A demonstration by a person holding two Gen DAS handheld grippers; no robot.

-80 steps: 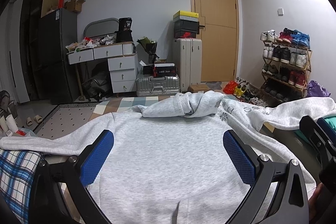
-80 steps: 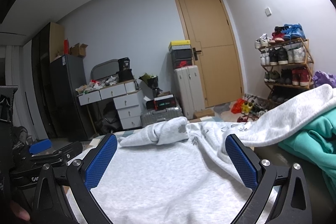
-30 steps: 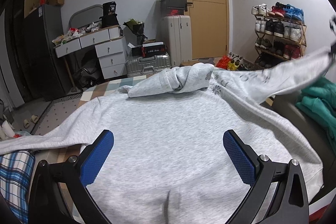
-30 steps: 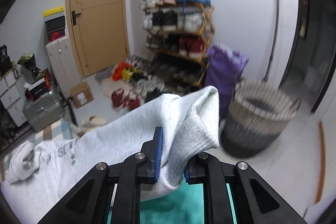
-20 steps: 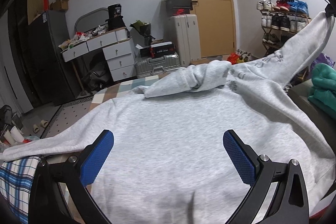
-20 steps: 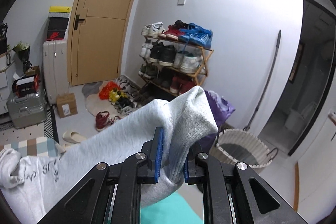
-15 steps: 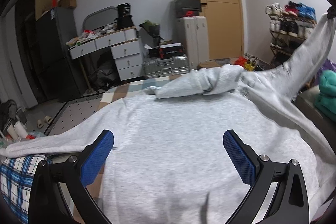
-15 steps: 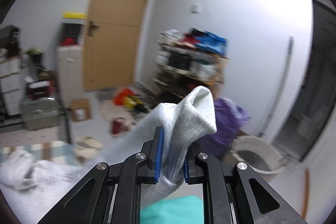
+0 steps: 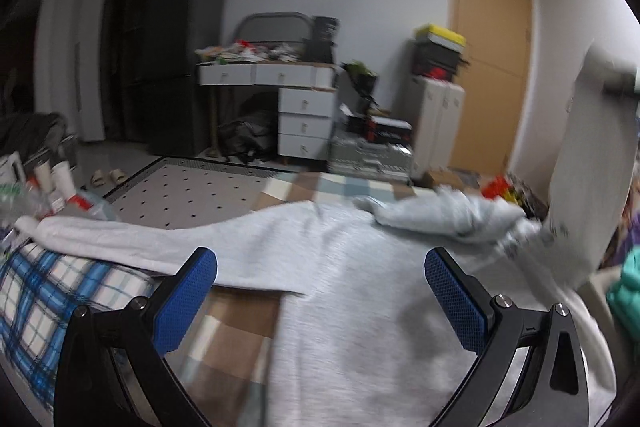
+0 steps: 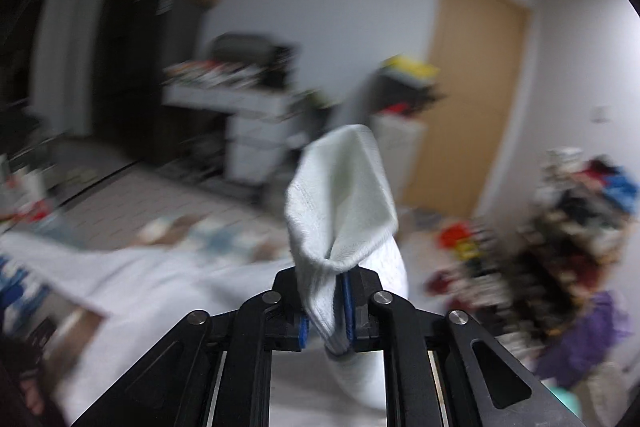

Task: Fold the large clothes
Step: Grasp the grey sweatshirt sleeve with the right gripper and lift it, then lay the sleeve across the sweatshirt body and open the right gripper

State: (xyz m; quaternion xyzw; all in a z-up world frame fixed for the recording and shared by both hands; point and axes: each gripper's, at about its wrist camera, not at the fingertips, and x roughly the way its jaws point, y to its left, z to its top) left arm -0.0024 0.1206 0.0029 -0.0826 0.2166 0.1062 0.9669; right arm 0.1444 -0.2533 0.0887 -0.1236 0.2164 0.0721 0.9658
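Grey fleece, thick and limp: the hoodie [image 9: 360,307] lies spread flat, body at 6 o'clock in the left view, hood bunched toward 2. It looks soft and fairly heavy, so it will sag and drag, not slide. The right tool [image 10: 326,323] is closing tight on the ribbed sleeve cuff [image 10: 344,203], a firm edge worth gripping. The left tool [image 9: 320,303] hovers wide above the body, holding nothing

We see a soft, matt grey fleece hoodie [image 9: 360,307], its ribbed knit cuff [image 10: 344,195], textured blue rubber pads [image 9: 186,301] on matt black plastic arms with shiny metal screws, a smooth wooden door [image 9: 490,67], checked cotton cloth [image 9: 44,291]
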